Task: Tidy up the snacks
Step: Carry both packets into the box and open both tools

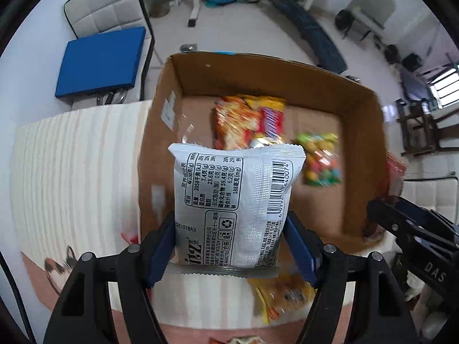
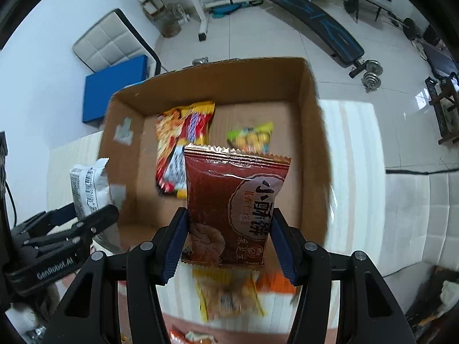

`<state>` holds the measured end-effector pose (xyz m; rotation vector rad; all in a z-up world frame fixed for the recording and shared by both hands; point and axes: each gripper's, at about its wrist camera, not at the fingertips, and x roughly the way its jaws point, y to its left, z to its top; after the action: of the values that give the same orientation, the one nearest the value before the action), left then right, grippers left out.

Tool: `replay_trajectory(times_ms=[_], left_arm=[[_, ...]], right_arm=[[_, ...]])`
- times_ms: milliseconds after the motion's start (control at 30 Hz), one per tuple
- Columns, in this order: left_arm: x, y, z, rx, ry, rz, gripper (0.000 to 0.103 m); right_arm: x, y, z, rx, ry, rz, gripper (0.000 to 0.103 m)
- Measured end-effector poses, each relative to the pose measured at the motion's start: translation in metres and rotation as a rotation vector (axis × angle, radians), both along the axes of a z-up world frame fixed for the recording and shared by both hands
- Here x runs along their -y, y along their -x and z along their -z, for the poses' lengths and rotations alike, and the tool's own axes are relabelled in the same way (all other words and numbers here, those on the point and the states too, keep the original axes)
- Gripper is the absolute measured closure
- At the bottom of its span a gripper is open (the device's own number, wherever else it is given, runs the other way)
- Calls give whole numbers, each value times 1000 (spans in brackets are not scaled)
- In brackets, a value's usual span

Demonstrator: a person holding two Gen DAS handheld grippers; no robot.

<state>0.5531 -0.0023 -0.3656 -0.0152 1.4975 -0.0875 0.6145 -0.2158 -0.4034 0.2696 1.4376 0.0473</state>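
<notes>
1. Snacks: the left gripper (image 1: 229,246) grips a white printed snack packet (image 1: 235,200) above the brown cardboard box's (image 1: 358,157) near edge.
2. The right gripper (image 2: 229,240) grips a dark red foil snack packet (image 2: 232,203) above that edge too.
3. Colourful snack bags (image 2: 183,140) lie at the box's far wall; the near floor is bare.

Left gripper (image 1: 229,246): black angular linkage arms, silver pivot screws, ribbed blue fingers (image 1: 160,246). Right gripper (image 2: 228,243) matches it, with white "GenRobot.AI" lettering visible on the left gripper's body.
</notes>
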Motion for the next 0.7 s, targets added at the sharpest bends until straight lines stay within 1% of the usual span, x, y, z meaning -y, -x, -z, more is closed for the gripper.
replay_trajectory(times_ms=[67, 200, 300, 333, 367, 400, 433, 467, 533, 600, 700], left_arm=[[0, -21, 12, -25, -28, -5, 32], [-3, -58, 38, -76, -50, -2, 32], [-3, -74, 54, -121, -50, 5, 31], [-5, -77, 60, -138, -64, -4, 31], [-5, -80, 65, -148, -68, -11, 31], [-4, -83, 70, -163, -73, -7, 31], [-4, -85, 75, -170, -85, -11, 24], [-4, -87, 76, -166, -84, -14, 15], [-3, -89, 75, -148, -86, -18, 13], [-5, -89, 75, -154, -52, -26, 13], [-6, -87, 74, -158, -40, -38, 13]], right_arm=[[-2, -21, 18, -26, 9, -7, 44], [-5, -54, 49, -68, 11, -6, 44], [-7, -74, 66, -95, -35, -1, 43], [-10, -79, 72, -108, -56, -3, 43], [-12, -87, 82, -141, -54, -8, 38], [-14, -92, 88, -159, -45, -12, 25], [-14, -94, 93, -165, -43, -12, 17], [-14, -97, 96, -168, -33, -13, 11], [-15, -101, 99, -175, -9, -21, 11], [-15, -102, 103, -185, -7, -26, 11], [-13, -101, 105, -195, -2, -32, 11]])
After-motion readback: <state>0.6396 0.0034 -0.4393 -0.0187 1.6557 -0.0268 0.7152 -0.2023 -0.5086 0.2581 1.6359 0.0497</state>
